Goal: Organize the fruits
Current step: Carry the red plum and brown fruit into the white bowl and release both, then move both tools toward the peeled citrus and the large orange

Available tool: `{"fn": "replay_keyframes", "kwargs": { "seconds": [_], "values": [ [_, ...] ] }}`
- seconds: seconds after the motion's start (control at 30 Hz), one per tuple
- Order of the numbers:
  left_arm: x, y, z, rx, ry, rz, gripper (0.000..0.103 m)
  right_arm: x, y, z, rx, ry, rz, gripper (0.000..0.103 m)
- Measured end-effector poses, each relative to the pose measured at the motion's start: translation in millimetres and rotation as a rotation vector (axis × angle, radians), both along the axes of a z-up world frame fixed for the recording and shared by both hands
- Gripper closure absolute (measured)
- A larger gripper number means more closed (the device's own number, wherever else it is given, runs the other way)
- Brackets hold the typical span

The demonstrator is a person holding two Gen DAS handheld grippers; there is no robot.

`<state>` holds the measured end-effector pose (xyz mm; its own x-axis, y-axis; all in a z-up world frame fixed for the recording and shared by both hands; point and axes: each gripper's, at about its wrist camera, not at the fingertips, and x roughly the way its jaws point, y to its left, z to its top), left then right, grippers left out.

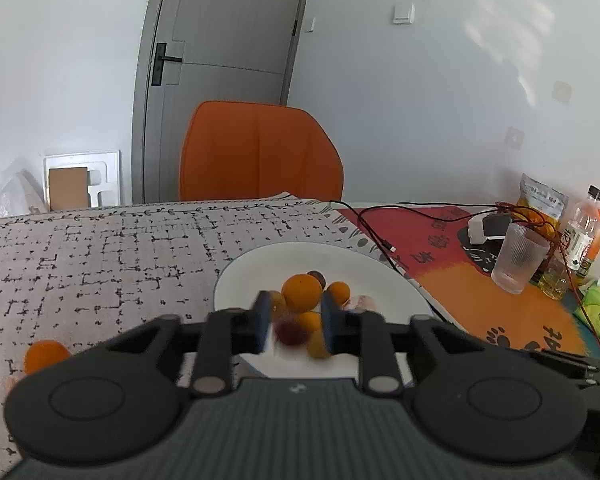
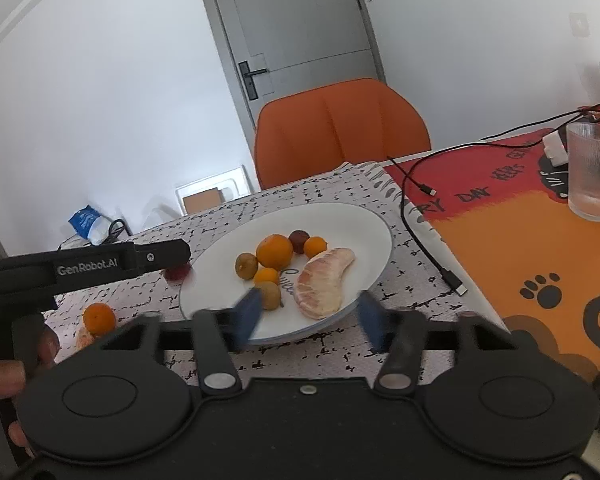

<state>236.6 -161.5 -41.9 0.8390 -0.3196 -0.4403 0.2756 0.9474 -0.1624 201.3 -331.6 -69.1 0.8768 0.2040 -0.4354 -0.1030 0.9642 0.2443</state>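
Now, by item:
- L gripper (image 1: 296,320): jaws only a little apart, and it hangs over the near edge of the plate.
- Dark red fruit (image 1: 290,330): small and blurred, betw. the L jaws, closer to the left-hand one. A gap shows on its other side, so it is not pinched. If it touches a pad, cannot tell.
- R gripper (image 2: 310,316): jaws wide apart and gripping nothing. The near rim of the plate shows betw. them.
- Plate (image 2: 372,232): white, on the patterned cloth (image 1: 100,248), just ahead of both pairs of jaws.
- Peeled citrus segment (image 2: 324,284): pink and curved, on the plate, just ahead of the R jaws and betw. their lines.
- Big orange (image 2: 275,251): on the plate, further ahead of the R jaws, toward the left-hand one.
- Round fruits near it: a dark plum-like one (image 2: 299,240), 2 small oranges and 2 brown-green ones. The nearest brown-green fruit (image 2: 270,295) sits just beside the tip of the left-hand R jaw.
- Loose orange (image 2: 99,318): off the plate, on the cloth, well left of the R jaws. A peeled piece lies against it.
- Person's hand (image 2: 4,372): it holds the L gripper's handle, at the left edge of the R wrist view.
- Glass (image 2: 594,172): upright on the orange mat, far right of the jaws.
- Black cable (image 2: 428,240): it runs betw. plate and mat.
- Orange chair (image 1: 260,152): behind the table, straight ahead.
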Motion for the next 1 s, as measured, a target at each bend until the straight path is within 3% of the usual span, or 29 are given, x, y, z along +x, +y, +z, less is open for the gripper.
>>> {"fn": "replay_keyframes", "kwargs": {
  "seconds": [0.07, 0.2, 0.33, 0.4, 0.53, 1.0],
  "values": [
    [-2.5, 5.6, 1.6, -0.005, -0.009, 0.012, 0.07, -1.0, 0.9, 0.7, 0.001, -0.012, -0.002, 0.028],
    [-7.8, 20.8, 3.9, -0.003, -0.014, 0.068, 0.045, -2.5, 6.2, 2.3, -0.02, -0.026, 0.008, 0.026],
    [-14.0, 36.9, 8.0, -0.002, -0.034, 0.116, 0.024, -1.5, 11.0, 4.6, -0.038, -0.029, -0.011, 0.005],
    [-17.9, 42.7, 10.6, 0.006, -0.052, 0.138, 0.015, -2.2, 12.3, 5.5, -0.029, -0.038, -0.011, 0.001],
    [-20.2, 51.0, 9.6, 0.052, -0.038, 0.173, 0.012, -1.1, 16.3, 5.3, -0.034, -0.033, -0.018, 0.0],
    [-37.8, 90.7, 4.6, 0.024, -0.01, 0.245, 0.012, -2.4, 33.9, 3.4, -0.028, -0.005, 0.028, 0.0]
  ]
}}
